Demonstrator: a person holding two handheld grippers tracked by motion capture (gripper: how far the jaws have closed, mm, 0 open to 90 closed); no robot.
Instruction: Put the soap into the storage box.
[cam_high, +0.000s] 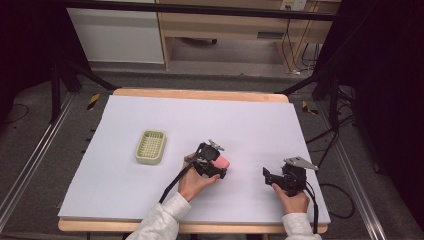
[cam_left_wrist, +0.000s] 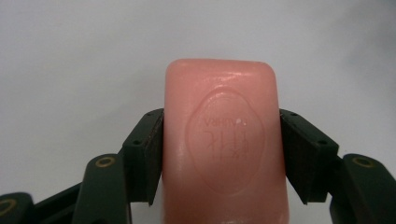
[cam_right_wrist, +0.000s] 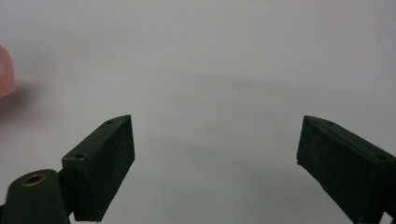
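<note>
A pink bar of soap (cam_left_wrist: 224, 140) with an oval stamp on its face sits between the two black jaws of my left gripper (cam_left_wrist: 222, 149), which is shut on it; both pads press its long sides. In the high view that gripper (cam_high: 223, 167) is near the middle of the table with the pink soap (cam_high: 222, 163) at its tip. A pale green slotted soap dish (cam_high: 151, 146) lies to the left of it, apart from it. My right gripper (cam_high: 266, 176) rests at the right, open, with nothing between its jaws (cam_right_wrist: 215, 158). A pink edge of the soap (cam_right_wrist: 5, 70) shows at the far left there.
The table (cam_high: 150, 200) is covered by a pale lilac sheet with a wooden rim. Black cables trail from both grippers toward the front edge. Stand legs and cables lie on the floor at the table's sides.
</note>
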